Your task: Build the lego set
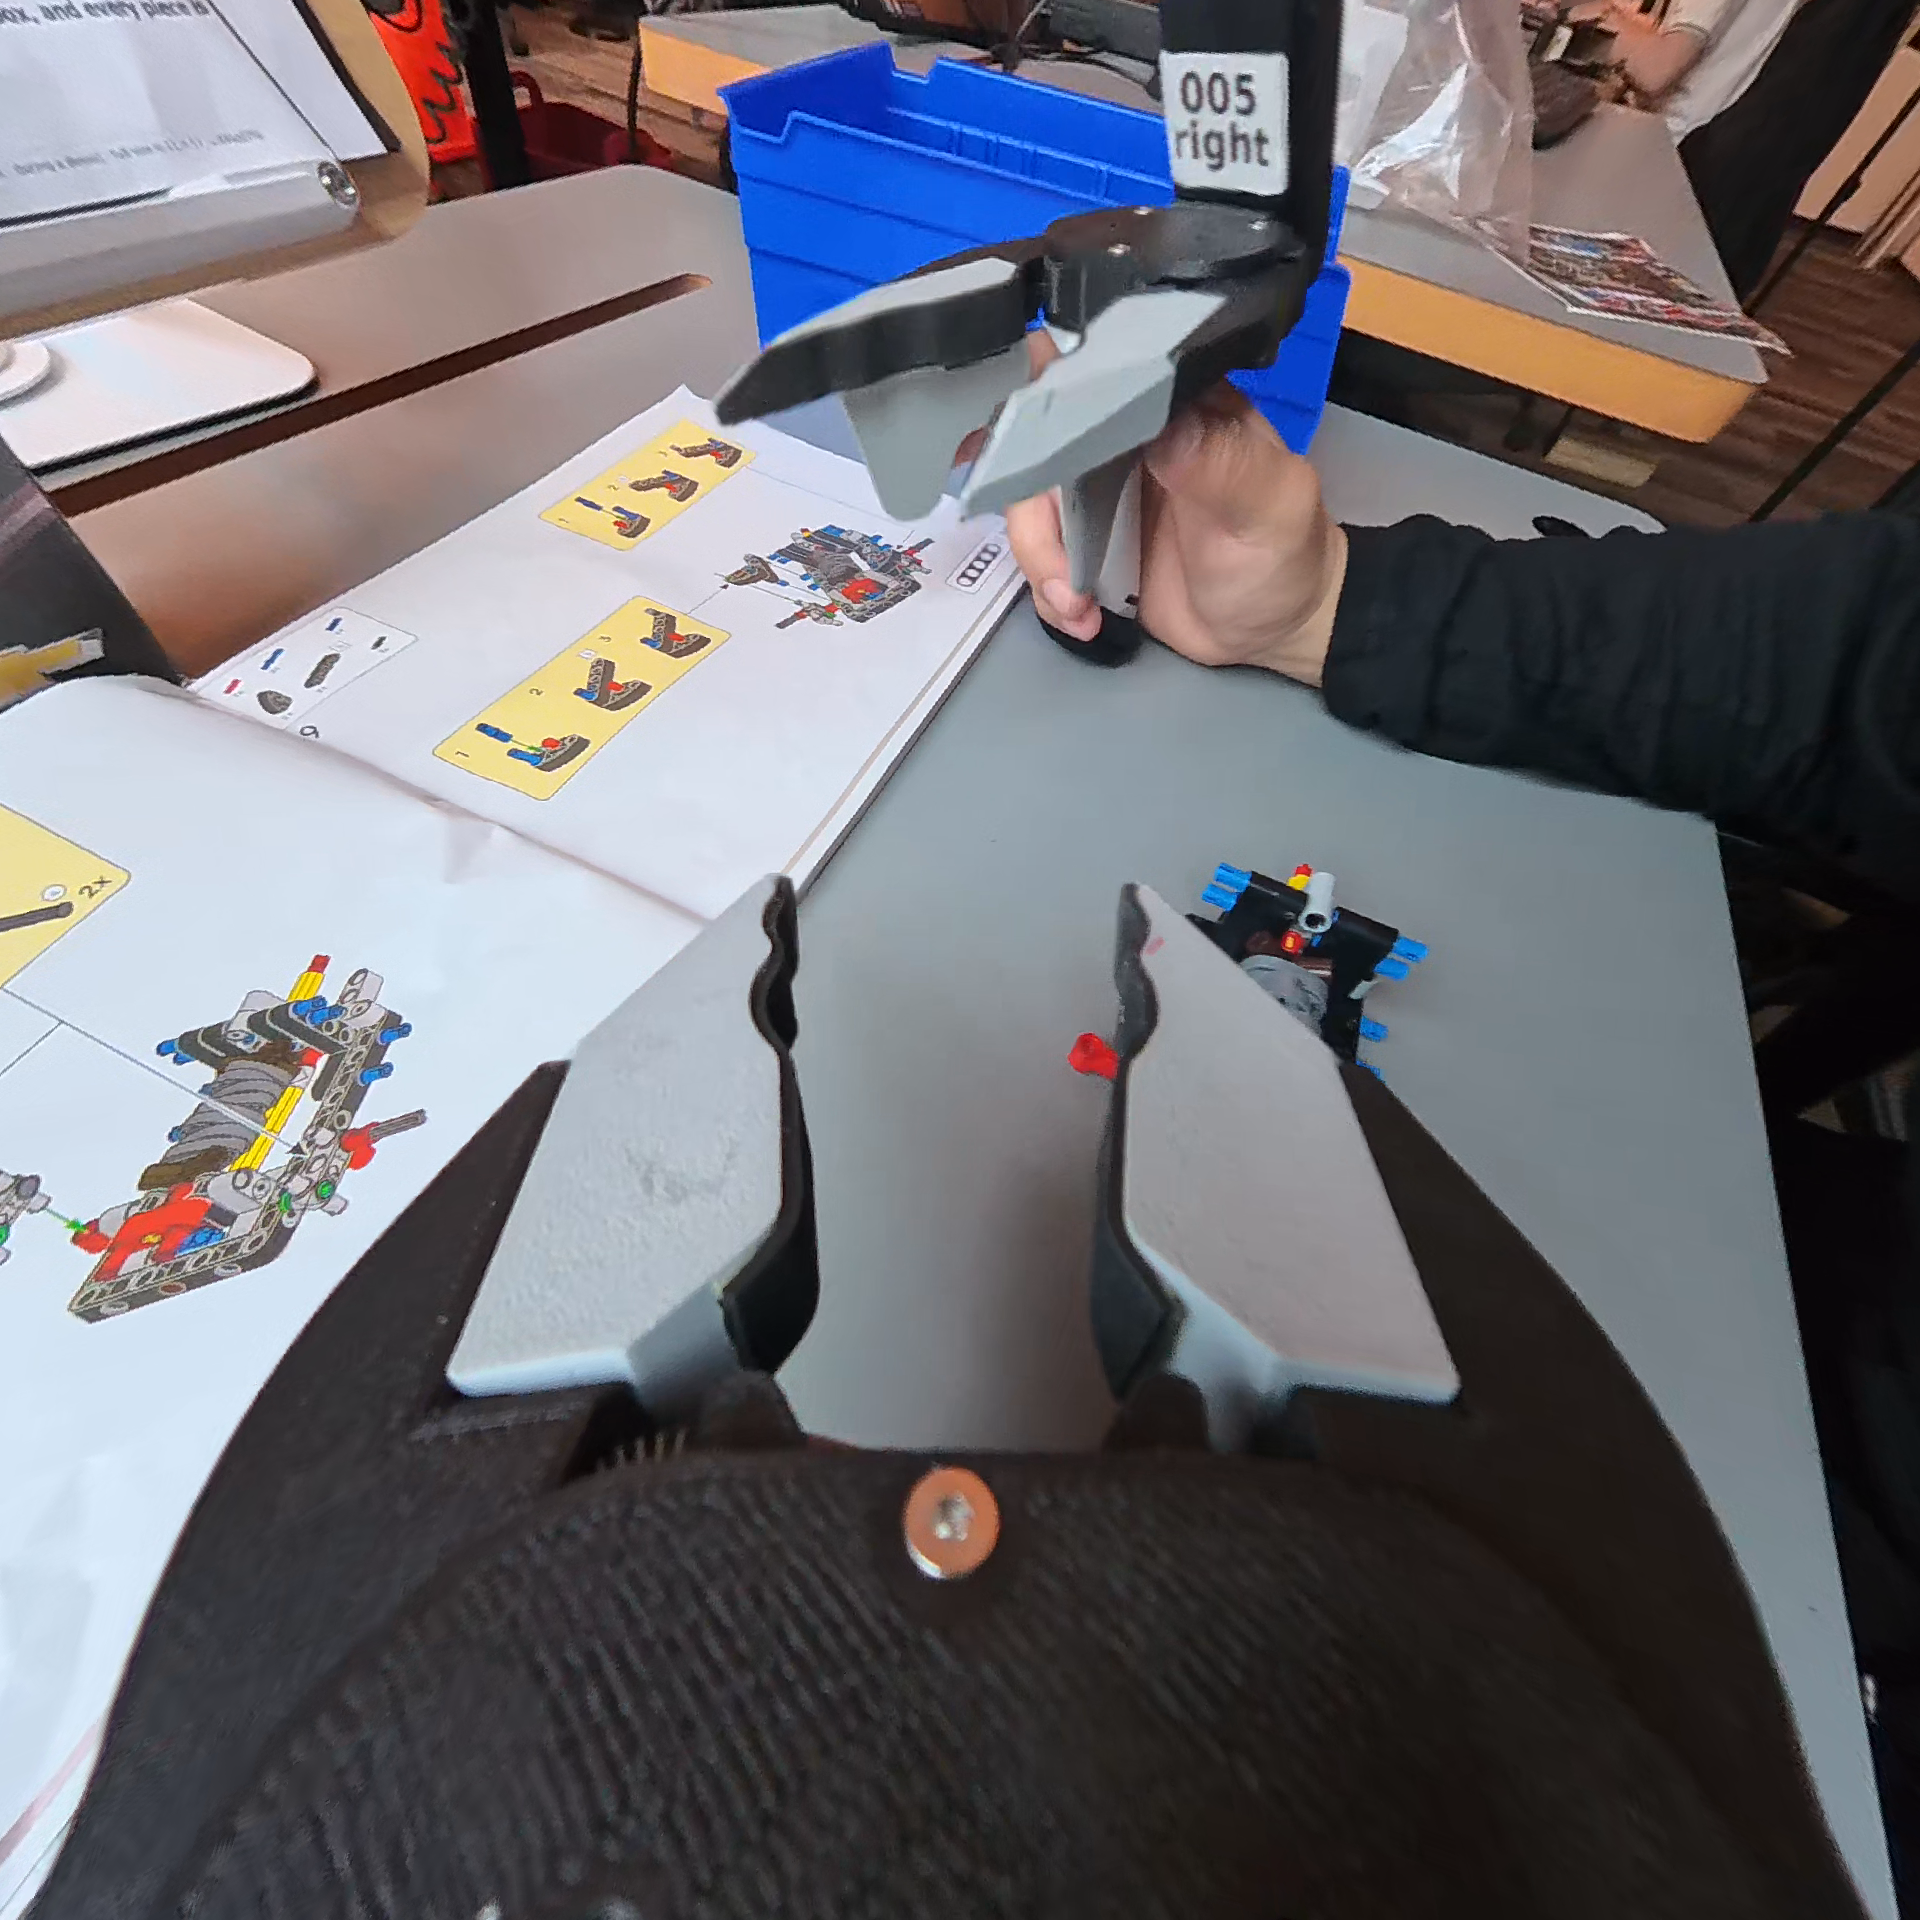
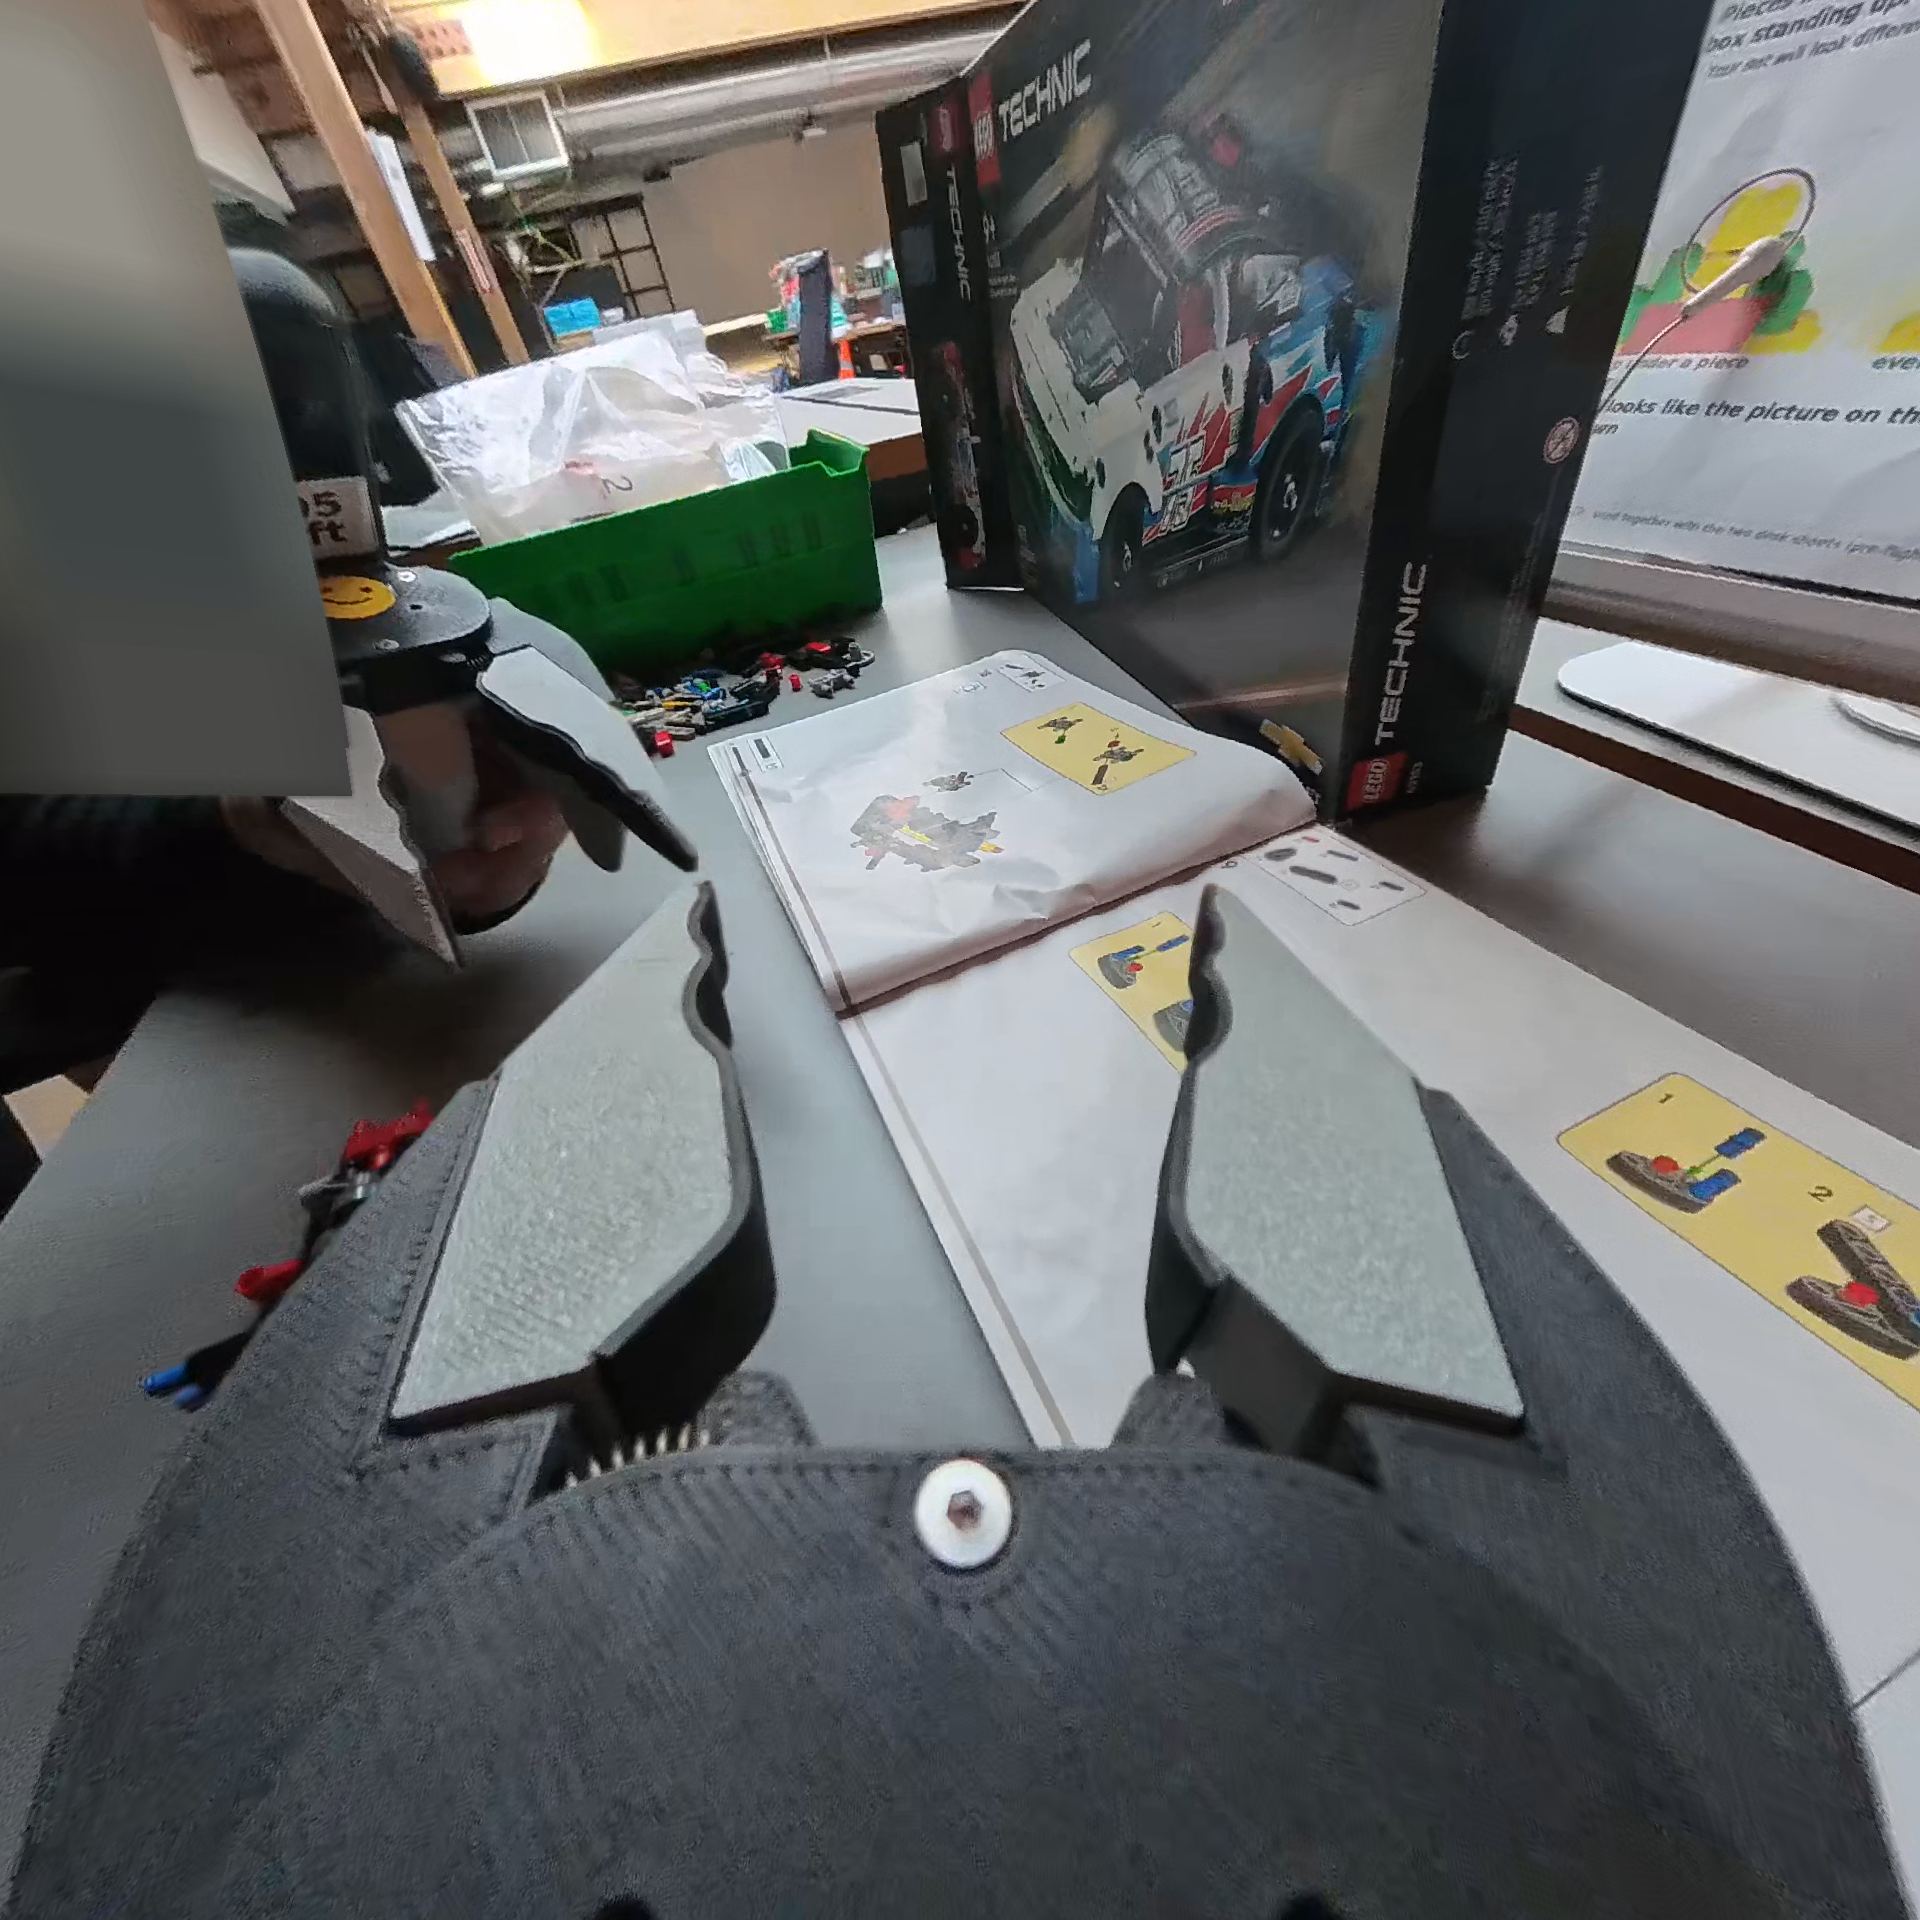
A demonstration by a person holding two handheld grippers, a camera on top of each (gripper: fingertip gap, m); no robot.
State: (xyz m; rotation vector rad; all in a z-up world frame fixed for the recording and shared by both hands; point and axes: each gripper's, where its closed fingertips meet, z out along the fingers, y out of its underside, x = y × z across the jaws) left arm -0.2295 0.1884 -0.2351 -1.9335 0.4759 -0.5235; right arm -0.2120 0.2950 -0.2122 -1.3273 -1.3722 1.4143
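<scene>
A partly built lego assembly (image 1: 1311, 940), black with blue pins, lies on the grey table (image 1: 1351, 1299), half hidden behind my left gripper's right finger. A small red piece (image 1: 1091, 1056) lies beside it. My left gripper (image 1: 954, 935) is open and empty, hovering just left of the assembly. My right gripper (image 1: 857, 457) is held up in a hand over the booklet's far page, open and empty. In the right wrist view my right gripper (image 2: 956, 935) hangs open over the table and the booklet's edge. The assembly (image 2: 348, 1169) shows at its lower left, and the left gripper (image 2: 561, 862) farther left.
An open instruction booklet (image 1: 644, 675) (image 2: 987, 831) covers the table's left side. Loose pieces (image 2: 738, 691) lie before a green bin (image 2: 707, 551) holding plastic bags. The set's box (image 2: 1247, 416) stands behind the booklet. A blue bin (image 1: 935, 177) stands at the back, a monitor foot (image 1: 135, 384) at the far left. From my right tips it is roughly 30 cm to the monitor foot (image 1: 135, 384); from my left, 40 cm.
</scene>
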